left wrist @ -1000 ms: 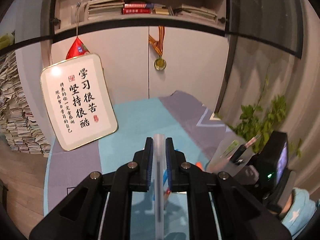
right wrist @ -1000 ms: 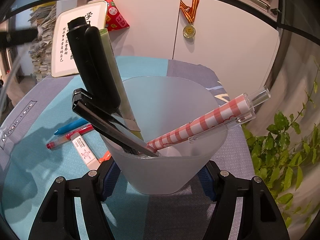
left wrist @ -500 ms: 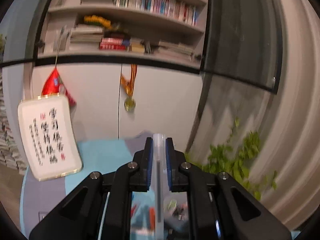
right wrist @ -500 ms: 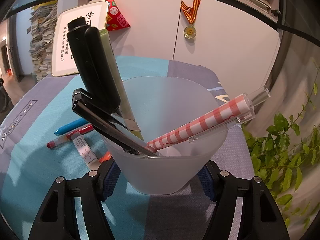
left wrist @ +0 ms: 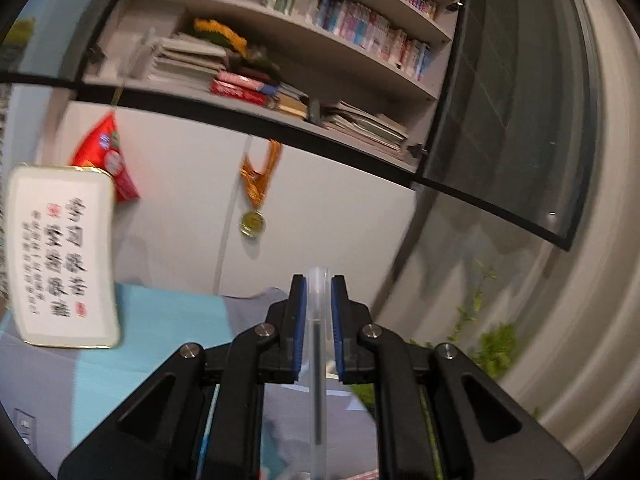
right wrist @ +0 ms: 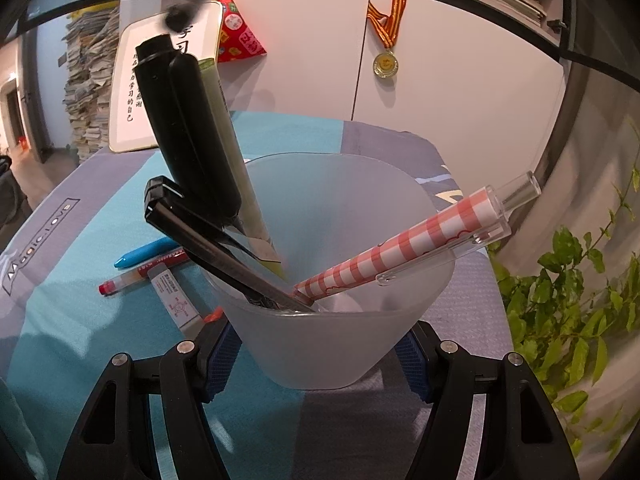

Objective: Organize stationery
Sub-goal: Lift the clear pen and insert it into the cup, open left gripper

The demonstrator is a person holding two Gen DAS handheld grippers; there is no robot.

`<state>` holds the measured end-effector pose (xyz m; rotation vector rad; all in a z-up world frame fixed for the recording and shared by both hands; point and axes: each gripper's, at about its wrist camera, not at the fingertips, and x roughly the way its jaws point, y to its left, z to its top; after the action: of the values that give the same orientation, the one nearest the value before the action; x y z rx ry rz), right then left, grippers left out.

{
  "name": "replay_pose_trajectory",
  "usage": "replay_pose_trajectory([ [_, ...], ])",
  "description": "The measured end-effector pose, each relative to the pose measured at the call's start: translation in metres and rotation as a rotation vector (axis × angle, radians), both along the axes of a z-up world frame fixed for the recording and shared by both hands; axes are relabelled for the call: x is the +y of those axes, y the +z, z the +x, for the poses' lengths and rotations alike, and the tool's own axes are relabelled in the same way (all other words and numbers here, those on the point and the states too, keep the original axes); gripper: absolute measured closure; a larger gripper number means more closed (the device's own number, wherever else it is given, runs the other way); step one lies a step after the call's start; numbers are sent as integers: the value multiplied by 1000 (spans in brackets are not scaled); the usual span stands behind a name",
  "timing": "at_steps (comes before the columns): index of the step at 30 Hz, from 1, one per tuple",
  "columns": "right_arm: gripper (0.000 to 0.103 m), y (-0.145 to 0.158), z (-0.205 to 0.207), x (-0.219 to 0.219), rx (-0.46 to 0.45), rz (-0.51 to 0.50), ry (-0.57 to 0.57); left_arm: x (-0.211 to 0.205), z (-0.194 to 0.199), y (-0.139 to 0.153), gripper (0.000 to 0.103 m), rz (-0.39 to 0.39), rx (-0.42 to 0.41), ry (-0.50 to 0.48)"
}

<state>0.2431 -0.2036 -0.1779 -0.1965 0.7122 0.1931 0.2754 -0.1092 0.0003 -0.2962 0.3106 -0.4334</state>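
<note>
Nearest to us, our left gripper has its fingers clamped on a clear pen, which runs along the fingers with its blunt end poking out beyond their tips. It is raised and tilted up toward the bookshelf.

Our right gripper has its fingers set wide, one on each side of the frosted pen cup, pressing its lower wall. The cup stands on the worktop, which wears a teal and grey cloth.

Inside the cup, a black pen and a thick black marker lean out over the left rim, with a pale green pen behind the marker. A red-checked pen leans over the right rim.

Just left of the cup, on the cloth, lie a white correction stick, a red-capped pen and a blue pen, close together. An orange tip shows at the cup's base.

Right of the cup hangs a green plant. Beyond the cup, a framed calligraphy board leans on the white cupboard, with a red pouch and a gold medal hanging there.
</note>
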Motion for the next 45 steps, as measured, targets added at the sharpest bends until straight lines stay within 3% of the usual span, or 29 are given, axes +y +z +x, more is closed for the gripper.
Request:
replay_pose_trajectory([
  [4,33,0,0,-1,3,5,0,-11,9,-14,93,27,70,-87],
  [12,33,1,0,1,-1,-7,1,0,-1,-33,93,32,134,-134],
  [20,33,2,0,4,-7,-25,2,-1,-32,-47,93,154,187,-178],
  [31,33,5,-1,9,-13,-41,0,-8,-41,-63,91,227,300,-249],
  [33,33,5,-2,9,-13,-41,0,-3,-44,-62,84,223,303,-245],
  [35,33,5,-2,10,-13,-41,0,8,-48,-61,64,207,305,-229],
  [37,33,5,-1,10,-13,-41,0,26,-54,-60,56,197,292,-186],
  [41,33,6,-1,10,-12,-39,0,58,-59,-77,56,258,298,-84],
  [45,33,6,-1,10,-12,-40,0,82,-54,-118,56,327,397,-25],
])
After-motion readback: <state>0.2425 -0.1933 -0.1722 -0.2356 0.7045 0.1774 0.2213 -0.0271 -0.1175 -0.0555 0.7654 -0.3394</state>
